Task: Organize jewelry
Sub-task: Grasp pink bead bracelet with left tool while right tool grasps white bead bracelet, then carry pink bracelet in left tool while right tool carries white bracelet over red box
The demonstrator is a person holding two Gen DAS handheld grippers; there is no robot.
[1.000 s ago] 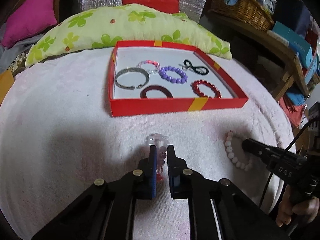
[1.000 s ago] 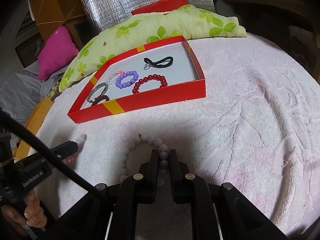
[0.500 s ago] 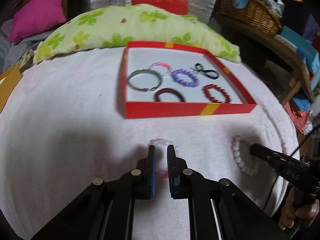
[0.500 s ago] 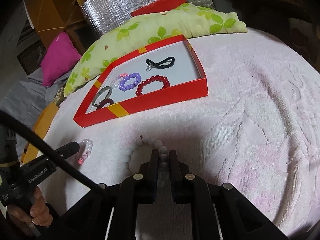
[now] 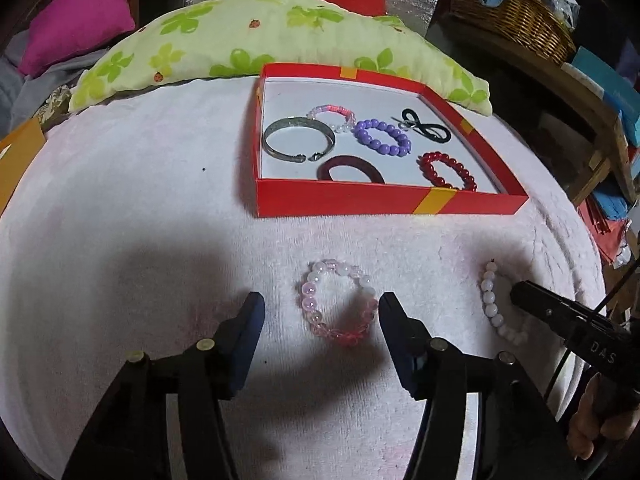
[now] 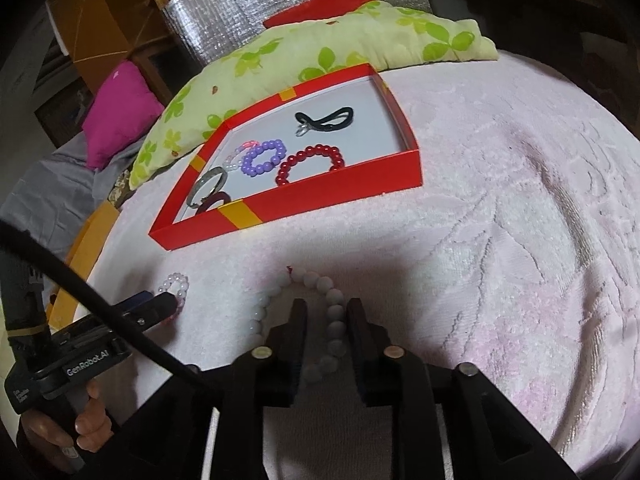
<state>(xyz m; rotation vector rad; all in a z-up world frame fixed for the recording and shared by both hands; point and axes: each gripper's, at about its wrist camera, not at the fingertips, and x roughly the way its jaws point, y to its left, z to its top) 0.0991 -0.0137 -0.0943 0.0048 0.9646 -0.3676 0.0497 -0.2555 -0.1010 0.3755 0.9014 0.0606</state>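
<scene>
A pink translucent bead bracelet [image 5: 338, 304] lies flat on the pale pink towel [image 5: 140, 220], between the fingers of my left gripper [image 5: 320, 300]. Its jaws are opening and the pads stand clear of the beads. A white bead bracelet [image 6: 312, 280] lies to the right. One strand of it runs between the fingers of my right gripper [image 6: 327, 308], whose jaws are opening with a gap on both sides. Behind stands the red box [image 5: 360, 204], holding a silver bangle [image 5: 298, 140], purple beads [image 5: 382, 138], red beads [image 5: 446, 170], a maroon band and a black tie.
A green floral pillow [image 5: 240, 40] lies right behind the box, with a magenta cushion [image 5: 76, 12] at the far left. A wicker basket [image 5: 516, 8] sits on a wooden shelf at the right. An orange board [image 5: 20, 152] lies at the towel's left edge.
My left gripper has opened wide and let go of the pink bracelet, which now lies flat on the towel. My right gripper's jaws have parted around the white bracelet's strand.
</scene>
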